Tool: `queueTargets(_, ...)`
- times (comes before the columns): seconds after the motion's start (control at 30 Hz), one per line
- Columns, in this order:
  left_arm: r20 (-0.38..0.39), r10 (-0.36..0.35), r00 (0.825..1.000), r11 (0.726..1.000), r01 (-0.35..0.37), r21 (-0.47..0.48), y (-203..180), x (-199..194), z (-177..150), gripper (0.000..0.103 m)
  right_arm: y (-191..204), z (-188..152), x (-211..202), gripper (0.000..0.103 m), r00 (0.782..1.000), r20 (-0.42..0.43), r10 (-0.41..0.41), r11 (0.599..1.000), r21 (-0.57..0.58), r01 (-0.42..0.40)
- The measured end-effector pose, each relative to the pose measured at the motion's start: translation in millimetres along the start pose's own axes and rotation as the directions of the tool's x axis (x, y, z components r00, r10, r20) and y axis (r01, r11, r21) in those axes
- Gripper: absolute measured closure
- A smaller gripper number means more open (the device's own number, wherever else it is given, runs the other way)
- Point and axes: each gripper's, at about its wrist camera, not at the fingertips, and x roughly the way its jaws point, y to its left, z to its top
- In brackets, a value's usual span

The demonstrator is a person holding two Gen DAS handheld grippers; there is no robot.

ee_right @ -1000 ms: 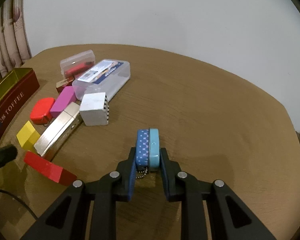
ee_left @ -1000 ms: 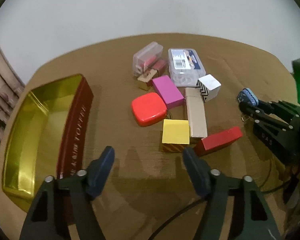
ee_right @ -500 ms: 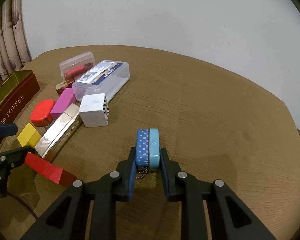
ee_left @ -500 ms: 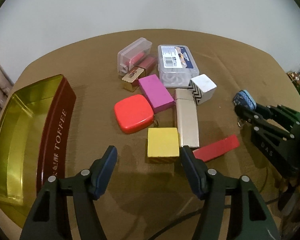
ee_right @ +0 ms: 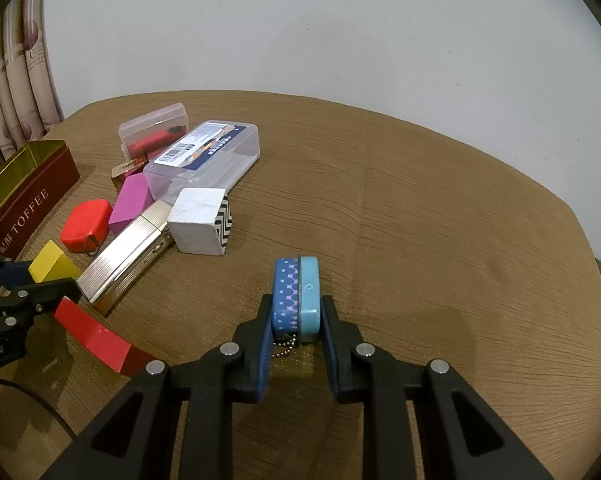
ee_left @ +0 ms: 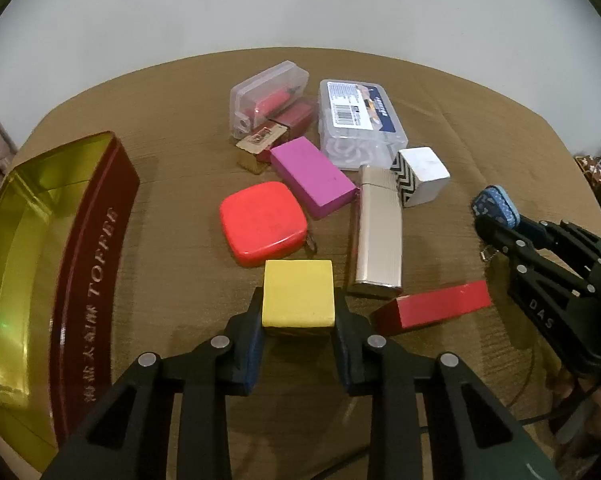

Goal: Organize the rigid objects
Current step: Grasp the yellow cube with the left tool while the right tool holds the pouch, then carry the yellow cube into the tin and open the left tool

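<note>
My left gripper [ee_left: 298,332] is shut on a yellow block [ee_left: 298,296], which rests on the brown table; it also shows in the right wrist view [ee_right: 50,266]. My right gripper [ee_right: 296,334] is shut on a small blue tin [ee_right: 296,300] with a bead chain, held upright just above the table. That tin shows in the left wrist view [ee_left: 494,206] at the right. A red and gold toffee tin [ee_left: 40,264] stands open at the left.
Beyond the yellow block lie a red rounded case [ee_left: 262,222], a pink block [ee_left: 312,176], a gold ribbed case [ee_left: 378,236], a white zigzag cube [ee_left: 422,176], a red bar [ee_left: 432,306], two clear plastic boxes [ee_left: 358,124] and a small gold box [ee_left: 256,146]. A wall stands behind the table.
My left gripper moved forward and right to the yellow block and closed on it. My right gripper stays still with the blue tin.
</note>
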Motion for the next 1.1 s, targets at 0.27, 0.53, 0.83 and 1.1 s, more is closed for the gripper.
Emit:
queueTargets(0.27, 0.044, 0.021, 0.999, 1.0, -0.021, -0.006, 2, -28, 3, 0.077, 1, 0, 0, 0.081, 1.0, -0.001, -0.006, 1.0, -0.006, 0.006)
queueTargets(0.53, 0.079, 0.075, 0.994, 0.997, -0.073, -0.021, 27, -57, 11, 0.077, 1, 1, 0, 0.081, 1.0, -0.001, -0.004, 1.0, -0.005, 0.004)
queueTargets(0.83, 0.088, 0.162, 0.983, 0.985, -0.157, -0.067, 70, -82, 11, 0.077, 1, 1, 0, 0.081, 1.0, -0.001, -0.007, 1.0, -0.009, 0.007)
queueTargets(1.1, 0.063, 0.253, 0.965, 0.964, -0.246, -0.102, 119, -75, 10, 0.077, 1, 1, 0, 0.081, 1.0, -0.001, -0.006, 1.0, -0.011, 0.006)
